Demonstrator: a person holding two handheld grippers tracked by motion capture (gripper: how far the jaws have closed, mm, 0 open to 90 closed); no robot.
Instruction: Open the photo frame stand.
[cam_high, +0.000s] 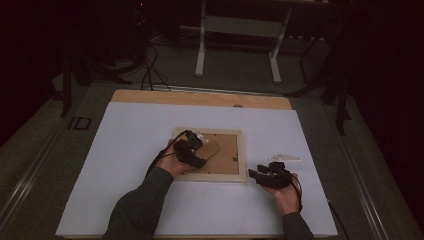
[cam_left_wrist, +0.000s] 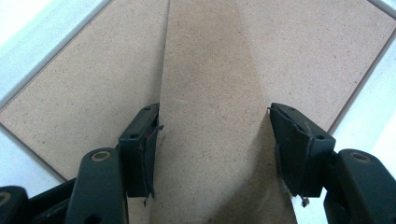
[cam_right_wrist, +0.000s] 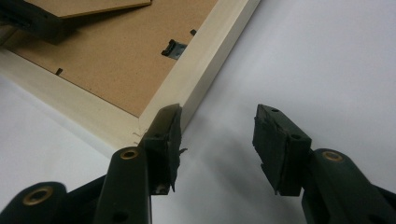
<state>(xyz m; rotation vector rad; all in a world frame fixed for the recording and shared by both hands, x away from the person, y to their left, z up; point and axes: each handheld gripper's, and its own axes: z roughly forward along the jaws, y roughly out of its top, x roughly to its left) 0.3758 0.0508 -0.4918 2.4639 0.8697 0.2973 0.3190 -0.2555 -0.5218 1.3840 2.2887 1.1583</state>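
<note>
Lying face down near the middle of the white tabletop (cam_high: 125, 150), a pale wooden picture frame (cam_high: 244, 155) shows its brown backing board. The left gripper (cam_high: 192, 150) grips the board's fold-out cardboard stand (cam_left_wrist: 210, 116) between its jaws. The right gripper (cam_high: 267, 174), jaws apart and empty, rests by the frame's near right corner.

Readable markings: one, faint.

The dark floor strip (cam_high: 79, 123) left of the worktop (cam_high: 125, 150) carries pale blocky characters in the high view, reading roughly "ID"; too small and dim to be sure. The picture frame's fibreboard back (cam_right_wrist: 107, 74), its pale wood rim (cam_right_wrist: 205, 60) and the stand flap (cam_left_wrist: 210, 116) are plain, no print or label legible on them.
</note>
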